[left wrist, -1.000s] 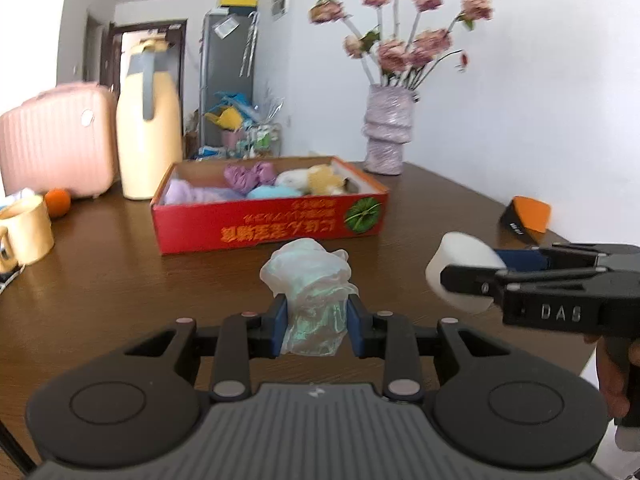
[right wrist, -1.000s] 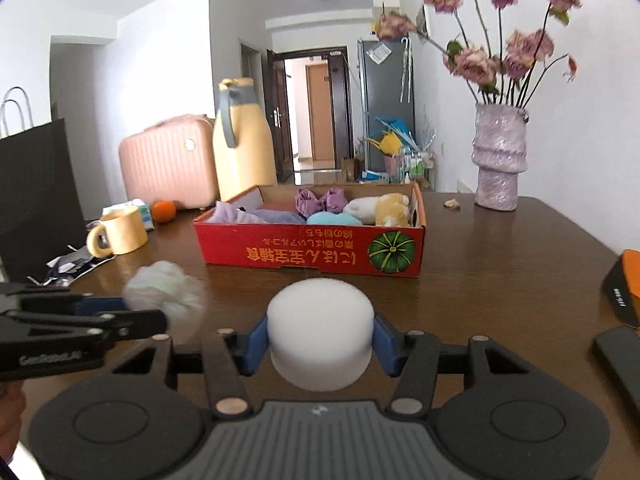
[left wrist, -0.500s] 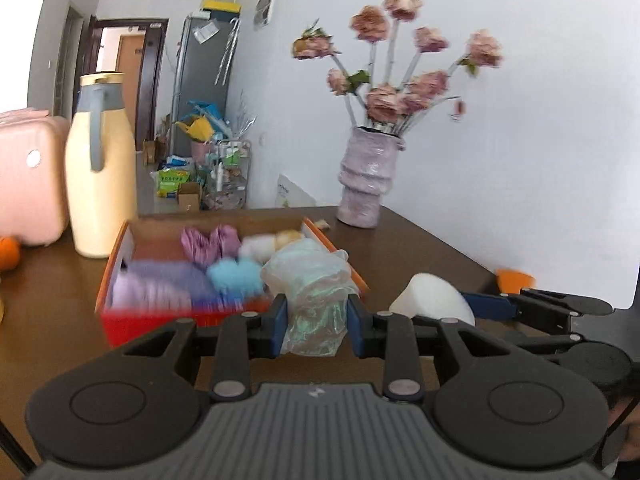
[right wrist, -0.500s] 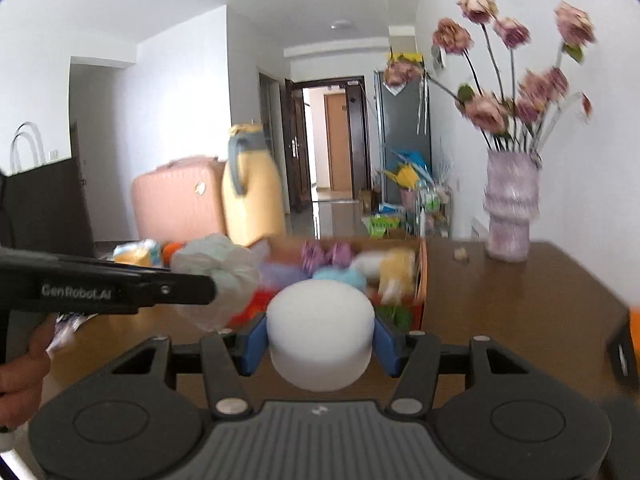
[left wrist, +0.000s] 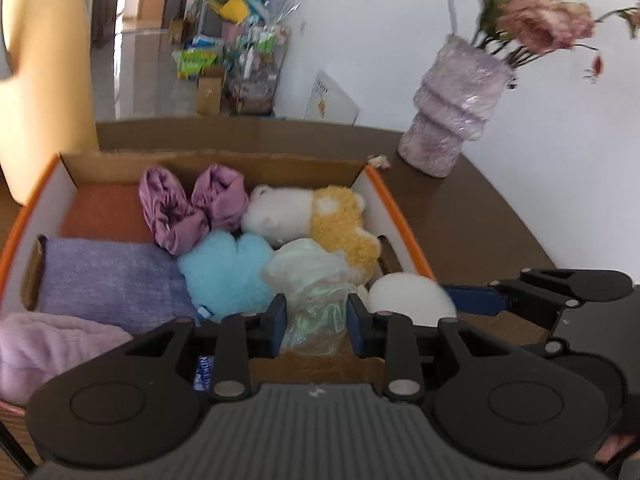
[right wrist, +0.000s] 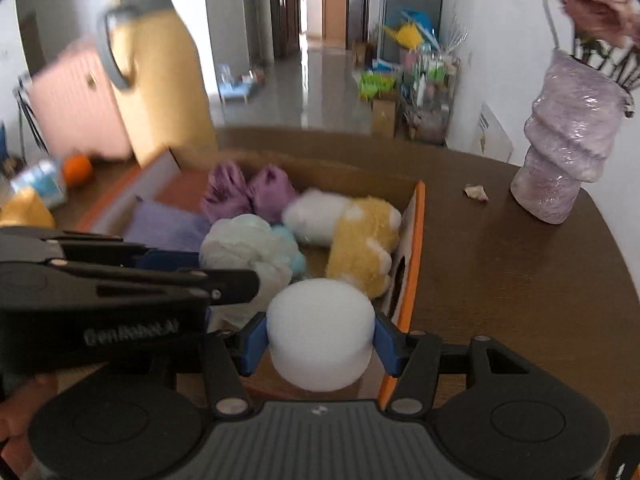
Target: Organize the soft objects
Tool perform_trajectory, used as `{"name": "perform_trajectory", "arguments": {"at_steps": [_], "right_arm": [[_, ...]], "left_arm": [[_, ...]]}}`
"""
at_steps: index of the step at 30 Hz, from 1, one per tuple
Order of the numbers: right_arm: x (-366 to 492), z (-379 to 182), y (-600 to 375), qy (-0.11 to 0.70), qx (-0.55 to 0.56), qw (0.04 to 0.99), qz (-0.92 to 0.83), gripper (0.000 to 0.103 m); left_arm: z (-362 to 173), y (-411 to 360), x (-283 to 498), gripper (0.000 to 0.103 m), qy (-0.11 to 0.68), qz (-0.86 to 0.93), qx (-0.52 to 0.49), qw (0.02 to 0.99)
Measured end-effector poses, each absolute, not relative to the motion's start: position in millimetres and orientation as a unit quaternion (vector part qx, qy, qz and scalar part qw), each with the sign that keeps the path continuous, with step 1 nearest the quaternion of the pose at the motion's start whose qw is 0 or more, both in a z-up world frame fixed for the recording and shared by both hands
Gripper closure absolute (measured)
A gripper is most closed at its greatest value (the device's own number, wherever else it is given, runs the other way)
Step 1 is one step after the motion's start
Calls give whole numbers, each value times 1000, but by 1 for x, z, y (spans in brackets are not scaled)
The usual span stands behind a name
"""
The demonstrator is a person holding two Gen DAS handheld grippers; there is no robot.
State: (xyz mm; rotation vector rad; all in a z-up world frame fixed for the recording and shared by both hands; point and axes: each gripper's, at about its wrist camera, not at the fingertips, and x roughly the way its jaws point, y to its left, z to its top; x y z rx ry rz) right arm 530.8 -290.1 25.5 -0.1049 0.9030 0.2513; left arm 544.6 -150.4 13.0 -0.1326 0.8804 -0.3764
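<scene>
My left gripper (left wrist: 316, 312) hovers over the near right part of the orange-rimmed cardboard box (left wrist: 400, 236). A pale green crinkly bundle (left wrist: 308, 280) sits between its blue pads; the jaws are opening, but the pads still touch it. My right gripper (right wrist: 320, 340) is shut on a white foam puck (right wrist: 320, 316), above the box's near right corner. Inside the box lie a purple cloth pair (left wrist: 192, 204), a blue plush (left wrist: 228, 268), a white-and-yellow plush (left wrist: 320, 216) and a lavender towel (left wrist: 108, 280). The two grippers are side by side, almost touching.
A lilac vase (right wrist: 568, 148) with pink flowers stands on the brown table (right wrist: 500, 280), right of the box. Behind the box on the left are a tall yellow jug (right wrist: 160, 80), a pink suitcase (right wrist: 76, 108) and an orange (right wrist: 78, 168). A pink fluffy cloth (left wrist: 48, 344) lies at the box's near left.
Both grippers have moved forward from the bare table to above the box, tilting down, each still carrying its object. The box now fills the lower middle of both views.
</scene>
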Motion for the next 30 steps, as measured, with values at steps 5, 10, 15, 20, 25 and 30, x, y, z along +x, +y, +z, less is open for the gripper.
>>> {"name": "perform_trajectory", "arguments": {"at_steps": [5,10,15,20,25,30], "right_arm": [[531,21,-283,435,-84,889,113,35],[514,46,-290,412,-101,899,113,26],[493,78,-300,384,-99,913,98,25],[465,103,-300,363,-109,921,92,22],[434,123,-302,331,-96,934,90,22],[374,128,-314,251,-40,960,116,14]], "left_arm": [[10,-144,549,59,432,-189,-64,879],[36,-133,534,56,412,-185,-53,890],[63,-127,511,44,391,-187,-38,900],[84,-122,483,40,373,-186,-21,909],[111,-100,429,33,308,-168,8,936],[101,-68,356,25,216,-104,41,970]]}}
